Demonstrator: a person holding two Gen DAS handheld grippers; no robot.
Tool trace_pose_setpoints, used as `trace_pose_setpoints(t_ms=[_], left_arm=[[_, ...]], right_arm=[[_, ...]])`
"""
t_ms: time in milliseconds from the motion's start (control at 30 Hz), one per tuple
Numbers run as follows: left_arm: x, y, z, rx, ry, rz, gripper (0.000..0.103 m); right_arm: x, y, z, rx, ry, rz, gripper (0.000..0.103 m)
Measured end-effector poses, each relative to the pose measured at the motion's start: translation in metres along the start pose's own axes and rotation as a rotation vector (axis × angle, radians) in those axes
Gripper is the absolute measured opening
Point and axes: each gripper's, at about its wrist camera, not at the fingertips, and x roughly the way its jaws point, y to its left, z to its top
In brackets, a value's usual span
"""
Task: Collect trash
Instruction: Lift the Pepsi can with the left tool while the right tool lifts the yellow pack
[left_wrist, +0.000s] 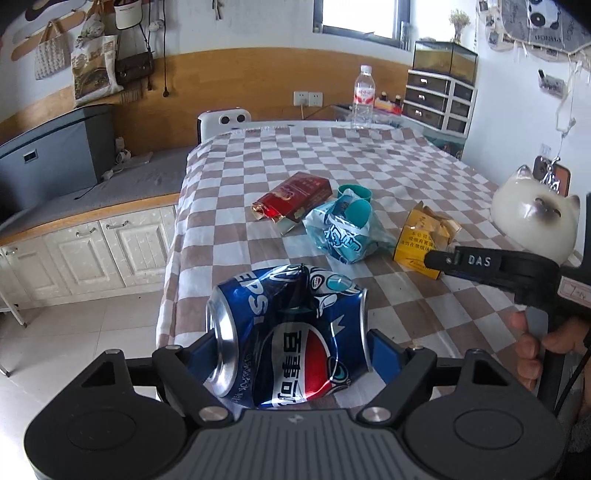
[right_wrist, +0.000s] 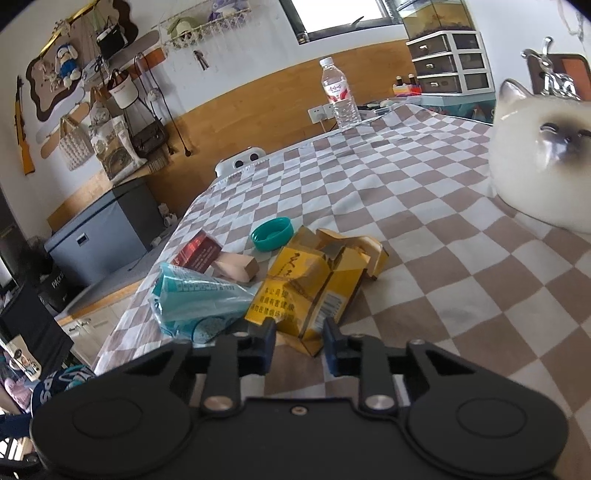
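Step in hand, as I read it: right gripper picking the yellow carton off the checkered counter. Its jaws are pinched on the carton's near bottom corner, a thin hold on crumpled card, so lift slowly and keep the wrist steady; the corner could tear or slip. The teal wrapper touches the carton's left side, so watch for drag. Left gripper has the crushed Pepsi can clamped crosswise between its jaws, ends against the pads, near the counter's front edge.

Black hand-held gripper, blue pads, silver screws.
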Motion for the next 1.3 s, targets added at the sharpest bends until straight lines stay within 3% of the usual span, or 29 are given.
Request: trace_pose_setpoints(t_ms=[133,400,633,867,967,1033,1133,1200,1300], left_arm=[[-0.005,0.004,-0.003,-0.022,-0.015,-0.015,0.083],[-0.024,0.016,-0.003,-0.024,-0.093,-0.058,0.083],[-0.031,0.022,-0.01,-0.016,-0.103,-0.106,0.083],[-0.043,0.031,-0.019,-0.013,-0.11,-0.143,0.083],[-0.052,0.032,-0.025,-0.003,-0.14,-0.16,0.083],[-0.057,0.035,-0.03,0.003,-0.153,-0.177,0.083],[-0.063,0.037,-0.036,0.022,-0.173,-0.197,0.083],[-0.066,0.04,-0.038,0.029,-0.185,-0.215,0.083],[-0.068,0.043,-0.04,0.041,-0.198,-0.237,0.083]], right_arm=[[-0.007,-0.002,-0.004,0.028,-0.011,0.009,0.013],[-0.024,0.002,-0.014,0.035,-0.045,0.04,0.002],[-0.052,0.008,-0.027,0.015,-0.089,0.013,0.001],[-0.096,-0.001,-0.051,0.09,-0.144,0.024,0.001],[-0.098,0.003,-0.051,0.074,-0.143,-0.028,0.013],[-0.096,0.009,-0.047,0.049,-0.138,-0.052,0.034],[-0.087,0.02,-0.035,0.034,-0.122,-0.088,0.048],[-0.075,0.025,-0.023,0.05,-0.09,-0.117,0.049],[-0.056,0.033,-0.006,0.102,-0.072,-0.138,0.065]])
